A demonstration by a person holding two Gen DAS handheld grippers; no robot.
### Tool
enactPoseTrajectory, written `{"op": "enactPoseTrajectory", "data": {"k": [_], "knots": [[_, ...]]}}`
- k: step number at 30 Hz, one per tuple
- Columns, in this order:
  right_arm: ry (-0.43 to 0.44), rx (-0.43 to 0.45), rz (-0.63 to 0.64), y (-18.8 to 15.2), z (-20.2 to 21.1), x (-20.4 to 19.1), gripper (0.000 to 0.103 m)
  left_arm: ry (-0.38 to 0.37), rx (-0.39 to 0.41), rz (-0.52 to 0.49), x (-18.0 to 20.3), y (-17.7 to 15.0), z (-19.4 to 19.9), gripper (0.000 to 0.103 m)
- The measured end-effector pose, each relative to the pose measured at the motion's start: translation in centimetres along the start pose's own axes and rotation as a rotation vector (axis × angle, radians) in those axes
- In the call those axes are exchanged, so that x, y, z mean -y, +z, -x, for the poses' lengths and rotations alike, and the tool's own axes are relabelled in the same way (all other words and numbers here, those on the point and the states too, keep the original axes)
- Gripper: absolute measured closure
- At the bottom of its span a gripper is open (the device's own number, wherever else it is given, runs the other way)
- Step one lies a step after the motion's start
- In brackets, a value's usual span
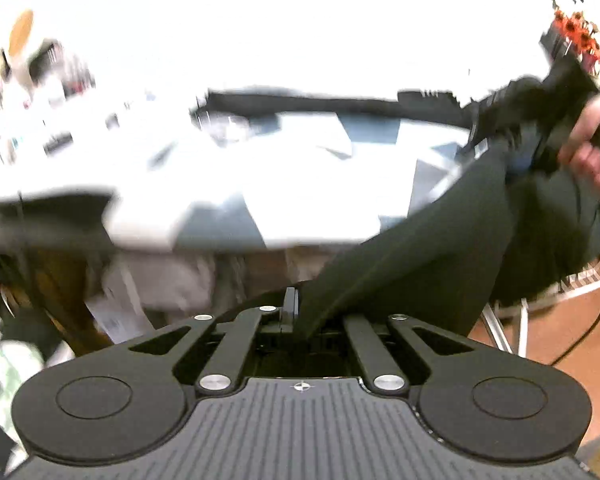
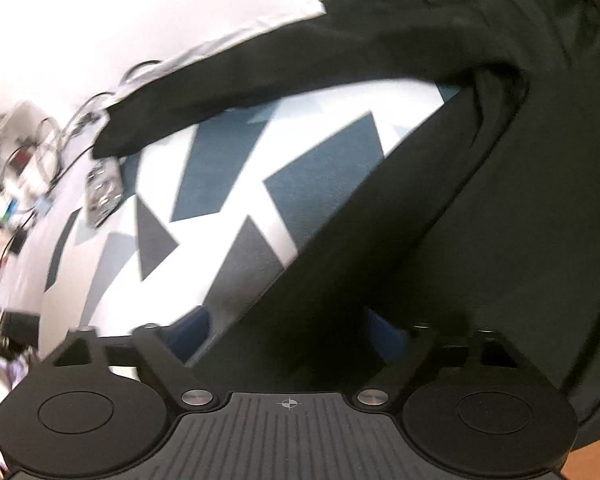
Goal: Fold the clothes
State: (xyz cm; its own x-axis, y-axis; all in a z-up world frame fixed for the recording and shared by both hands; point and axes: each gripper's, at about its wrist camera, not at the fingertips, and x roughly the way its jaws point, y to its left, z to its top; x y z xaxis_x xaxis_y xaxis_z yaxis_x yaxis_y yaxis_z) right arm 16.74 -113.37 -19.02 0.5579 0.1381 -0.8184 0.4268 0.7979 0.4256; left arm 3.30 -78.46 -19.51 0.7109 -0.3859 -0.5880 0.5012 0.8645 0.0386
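1 black garment [image 1: 419, 248] clenched in left gripper [image 1: 296, 312] jaws; right gripper [image 2: 300, 344] jaws state unclear

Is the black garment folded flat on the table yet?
No. The black garment hangs stretched, pinched in the left hand-held gripper.

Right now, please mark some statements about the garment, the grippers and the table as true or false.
1. The left gripper is shut on the black garment. True.
2. The garment is white. False: it is black.
3. The table cover has a white, blue and grey geometric pattern. True.
4. The garment lies flat and neatly folded. False: it hangs lifted and stretched.
5. A hand shows at the right of the left wrist view. True.
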Motion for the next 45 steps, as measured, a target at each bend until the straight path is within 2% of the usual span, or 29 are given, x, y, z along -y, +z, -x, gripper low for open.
{"op": "enactPoseTrajectory", "data": {"k": [1,3,4,5,8,13,19,23,25,26,27,28,29,31,34,35,38,41,45], "knots": [[0.001,0.016,0.002,0.2,0.0,-0.1,0.036,0.013,0.031,-0.011,0.1,1.1,0.8,0.101],[0.007,0.033,-0.024,0.6,0.2,0.1,0.083,0.036,0.077,-0.018,0.4,3.1,1.6,0.101],[0.012,0.038,-0.046,0.8,0.5,0.3,0.091,0.044,0.097,-0.023,0.6,4.0,1.9,0.101],[0.023,0.048,-0.069,1.0,0.8,0.5,0.094,0.056,0.114,-0.032,0.8,4.9,1.8,0.101],[0.092,0.127,-0.118,1.4,2.7,0.9,0.096,0.079,0.150,-0.058,0.3,7.8,1.7,0.101],[0.158,0.186,-0.131,3.6,4.3,1.1,0.096,0.112,0.141,-0.094,-1.5,13.7,-2.5,0.101],[0.185,0.179,-0.126,7.6,1.5,1.7,0.096,0.184,0.024,-0.154,-3.4,18.6,-11.2,0.101],[0.167,0.177,-0.094,10.9,-2.1,1.5,0.096,0.203,-0.082,-0.123,-5.2,22.0,-18.5,0.100],[0.149,0.171,-0.107,12.4,-3.8,1.7,0.095,0.231,-0.144,-0.106,-5.7,23.2,-22.5,0.089],[0.138,0.166,-0.112,13.2,-4.6,1.8,0.091,0.249,-0.192,-0.100,-5.9,23.7,-24.2,0.081],[0.122,0.157,-0.116,13.7,-5.4,1.9,0.086,0.267,-0.240,-0.094,-6.1,24.1,-25.8,0.063],[0.107,0.143,-0.122,14.4,-6.1,2.1,0.081,0.277,-0.239,-0.094,-6.2,24.5,-26.2,0.049],[0.099,0.126,-0.128,15.0,-6.7,2.3,0.073,0.287,-0.237,-0.095,-6.2,24.8,-26.6,0.047],[0.106,0.100,-0.151,16.0,-7.3,2.7,0.071,0.247,-0.197,-0.061,-6.6,25.2,-25.1,0.033],[0.156,0.095,-0.190,16.5,-6.8,3.4,0.059,0.146,-0.155,0.027,-7.8,25.3,-22.2,0.028],[0.170,0.105,-0.199,16.4,-6.2,3.7,0.051,0.129,-0.145,0.063,-8.2,25.0,-21.2,0.026],[0.183,0.143,-0.234,15.4,-3.9,4.9,0.046,0.093,-0.121,0.188,-10.0,23.3,-18.4,0.020],[0.145,0.212,-0.309,13.6,-0.9,6.8,0.038,0.071,-0.118,0.307,-11.8,21.2,-16.9,0.014],[0.034,0.336,-0.328,9.2,3.6,9.0,0.038,-0.017,-0.209,0.424,-12.4,16.9,-16.6,0.014]]}}
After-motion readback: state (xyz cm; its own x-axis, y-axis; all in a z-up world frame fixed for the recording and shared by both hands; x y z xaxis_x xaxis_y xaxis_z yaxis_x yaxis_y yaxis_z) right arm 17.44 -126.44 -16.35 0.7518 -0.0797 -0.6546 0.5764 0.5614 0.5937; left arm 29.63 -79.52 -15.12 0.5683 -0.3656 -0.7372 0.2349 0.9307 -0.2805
